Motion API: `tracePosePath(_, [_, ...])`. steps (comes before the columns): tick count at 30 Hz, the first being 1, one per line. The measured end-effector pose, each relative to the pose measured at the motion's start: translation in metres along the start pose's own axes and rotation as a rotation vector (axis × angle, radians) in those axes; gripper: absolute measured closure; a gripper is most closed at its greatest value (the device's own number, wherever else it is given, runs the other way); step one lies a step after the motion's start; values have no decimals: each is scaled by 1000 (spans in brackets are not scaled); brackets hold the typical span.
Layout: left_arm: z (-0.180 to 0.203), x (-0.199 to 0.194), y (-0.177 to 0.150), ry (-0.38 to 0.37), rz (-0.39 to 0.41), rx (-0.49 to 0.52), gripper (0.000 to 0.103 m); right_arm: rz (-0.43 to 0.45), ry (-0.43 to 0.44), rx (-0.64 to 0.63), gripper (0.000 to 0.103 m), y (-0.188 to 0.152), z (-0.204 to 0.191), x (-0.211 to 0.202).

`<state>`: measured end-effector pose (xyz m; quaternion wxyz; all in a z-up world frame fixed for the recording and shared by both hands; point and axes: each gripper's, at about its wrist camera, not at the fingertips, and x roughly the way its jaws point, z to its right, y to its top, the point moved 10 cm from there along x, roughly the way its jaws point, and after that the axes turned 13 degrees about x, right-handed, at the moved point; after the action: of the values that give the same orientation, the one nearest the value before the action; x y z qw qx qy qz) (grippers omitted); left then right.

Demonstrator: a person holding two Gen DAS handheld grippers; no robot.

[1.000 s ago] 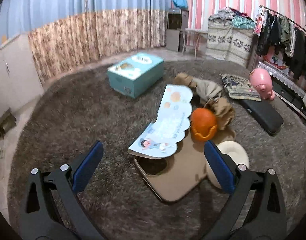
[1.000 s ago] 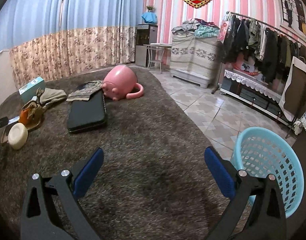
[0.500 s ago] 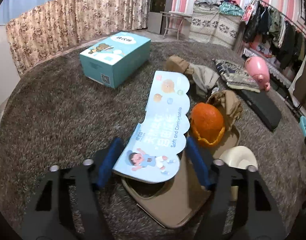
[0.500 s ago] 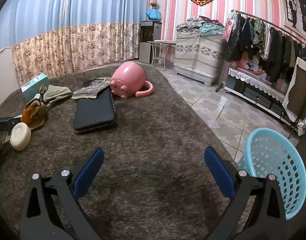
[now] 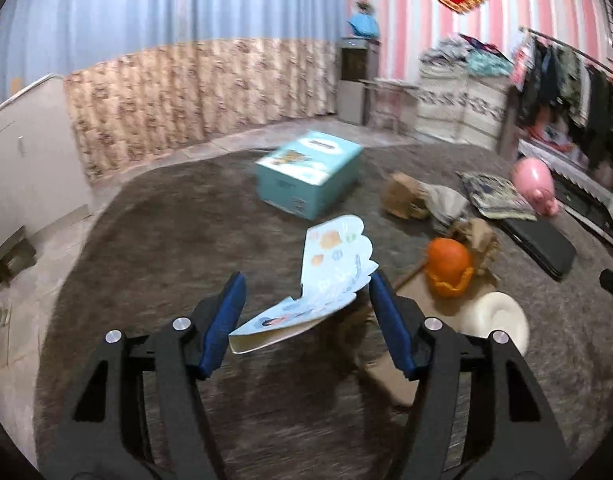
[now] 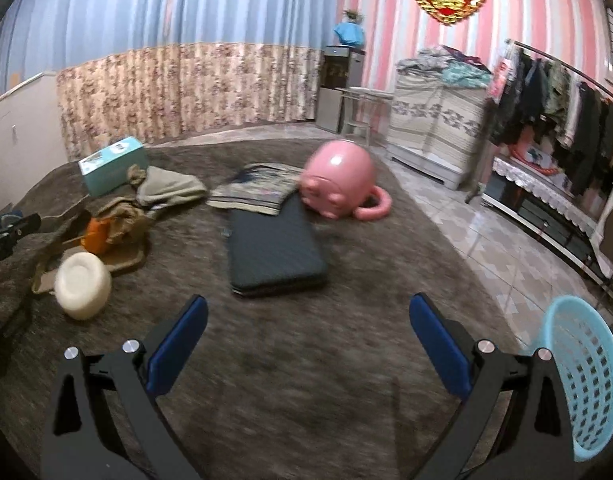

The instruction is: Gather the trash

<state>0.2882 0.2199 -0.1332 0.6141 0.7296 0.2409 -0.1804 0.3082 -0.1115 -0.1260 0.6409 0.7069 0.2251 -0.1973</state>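
While lifted, card sheet [image 5: 326, 280] pinched between left fingers [image 5: 386, 312]

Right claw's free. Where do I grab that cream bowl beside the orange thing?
Pinch the cream bowl across its rounded wall, right claw descending from above. It lies upturned and tilted, foot ring showing, so its rim is likely against the carpet; the wall's sides are bare.

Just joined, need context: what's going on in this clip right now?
A person with a claw in each hand is collecting trash off a brown carpet. The left claw is clamped on a printed cardboard sheet, which bends between the pads, clear of the carpet. The right claw is open and empty over bare carpet, with a blue basket at its right. An orange peel, a white bowl and a teal box lie on the carpet.
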Motion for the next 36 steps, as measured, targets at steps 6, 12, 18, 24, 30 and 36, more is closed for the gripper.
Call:
tracePosePath(6, [-35,1,-14,-4,-7,-145,40,-32,109,-27,5,-5,-56,8])
tracePosePath(12, [-37,13,-21,-21,-48,-168,37,-109,207,-84,5,-30,-112,13])
tracePosePath(18, [-38,24,-30,-58,-96,-201,27,-152,253,-127,5,-42,-144,14])
tracePosePath(24, [-30,36,-36,-101,-143,-195,27,-197,253,-147,5,-51,-157,24])
tracePosePath(30, [-28,38,-39,-121,-155,-211,36,-201,275,-164,22,-53,-165,24])
tracePosePath(36, [-27,39,-40,-124,-165,-214,45,-199,309,-159,42,-51,-165,18])
